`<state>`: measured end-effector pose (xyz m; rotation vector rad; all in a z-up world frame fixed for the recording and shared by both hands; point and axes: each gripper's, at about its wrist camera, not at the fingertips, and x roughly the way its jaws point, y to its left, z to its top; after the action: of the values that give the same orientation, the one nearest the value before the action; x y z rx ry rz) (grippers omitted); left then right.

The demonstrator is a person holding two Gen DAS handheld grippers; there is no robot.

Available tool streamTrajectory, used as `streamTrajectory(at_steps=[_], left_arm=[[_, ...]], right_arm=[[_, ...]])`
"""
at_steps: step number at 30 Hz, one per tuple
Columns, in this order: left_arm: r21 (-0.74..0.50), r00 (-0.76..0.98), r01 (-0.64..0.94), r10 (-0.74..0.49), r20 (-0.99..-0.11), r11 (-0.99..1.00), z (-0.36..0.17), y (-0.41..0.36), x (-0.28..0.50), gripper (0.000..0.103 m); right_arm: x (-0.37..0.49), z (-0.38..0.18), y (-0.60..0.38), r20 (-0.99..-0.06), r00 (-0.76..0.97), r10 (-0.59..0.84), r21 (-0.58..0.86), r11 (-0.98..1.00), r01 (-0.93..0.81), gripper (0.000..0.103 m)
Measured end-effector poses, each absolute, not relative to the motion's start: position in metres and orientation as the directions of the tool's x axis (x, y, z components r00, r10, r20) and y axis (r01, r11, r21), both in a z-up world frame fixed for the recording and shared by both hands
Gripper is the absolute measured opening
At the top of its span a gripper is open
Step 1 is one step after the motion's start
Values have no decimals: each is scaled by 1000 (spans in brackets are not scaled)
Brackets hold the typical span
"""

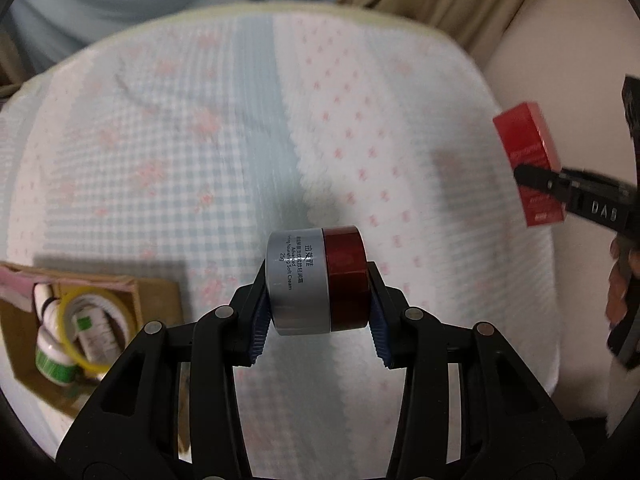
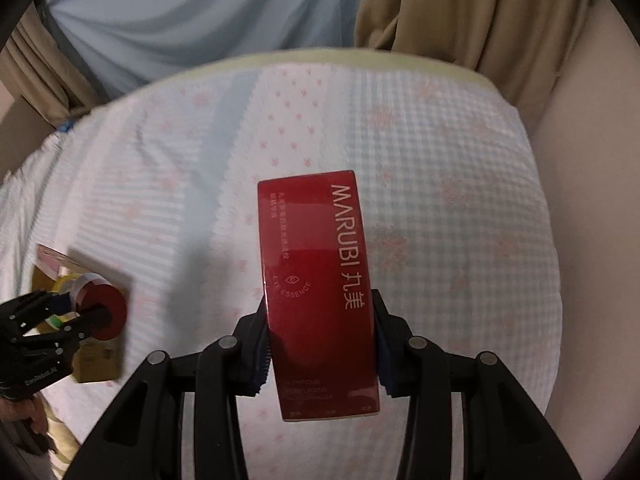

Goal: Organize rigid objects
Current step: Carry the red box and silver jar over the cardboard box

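Observation:
My left gripper (image 1: pixel 318 312) is shut on a small cream jar (image 1: pixel 316 280) with a silver body and dark red lid, held on its side above the bed. My right gripper (image 2: pixel 320 340) is shut on a tall red MARUBI box (image 2: pixel 318 292), held lengthwise above the bed. The red box (image 1: pixel 528 160) and right gripper (image 1: pixel 532 182) also show at the right of the left wrist view. The jar (image 2: pixel 102 312) and left gripper (image 2: pixel 76 312) show at the left of the right wrist view, over a cardboard box (image 2: pixel 100 360).
An open cardboard box (image 1: pixel 156 300) lies on the bed at the left, holding a yellow tape roll (image 1: pixel 96 328) and white bottles (image 1: pixel 52 356). The bed has a pale checked cover (image 1: pixel 200 140). Curtains (image 2: pixel 460 8) hang behind; a wall is at the right.

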<state>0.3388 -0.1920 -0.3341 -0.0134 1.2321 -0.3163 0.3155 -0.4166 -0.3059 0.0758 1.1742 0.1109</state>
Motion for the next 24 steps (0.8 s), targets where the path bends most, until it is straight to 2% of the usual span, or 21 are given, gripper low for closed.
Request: streamTrajectory(at_steps=[8,14,18,24], left_arm=[[-240,398,177,-292,-870,955,-247,-155,288,38],[-232,458,103,-253,-852,967,-195,-103,250,38],[-223,490,57,-222,-843,973,-174,-57,230,38],[-219,499,26,-203,-842,975,-172,18,222,38]], right_arm=[[259,-230,-377,-872,457,176,166,984,-63,39],[230,-189,-325,-839,478,261,225,965,-133,39],[222,-180,-287,-825,470,314,264,949,-170,39],[215,-179,-219,-813,460,357,309,934,-178,39]])
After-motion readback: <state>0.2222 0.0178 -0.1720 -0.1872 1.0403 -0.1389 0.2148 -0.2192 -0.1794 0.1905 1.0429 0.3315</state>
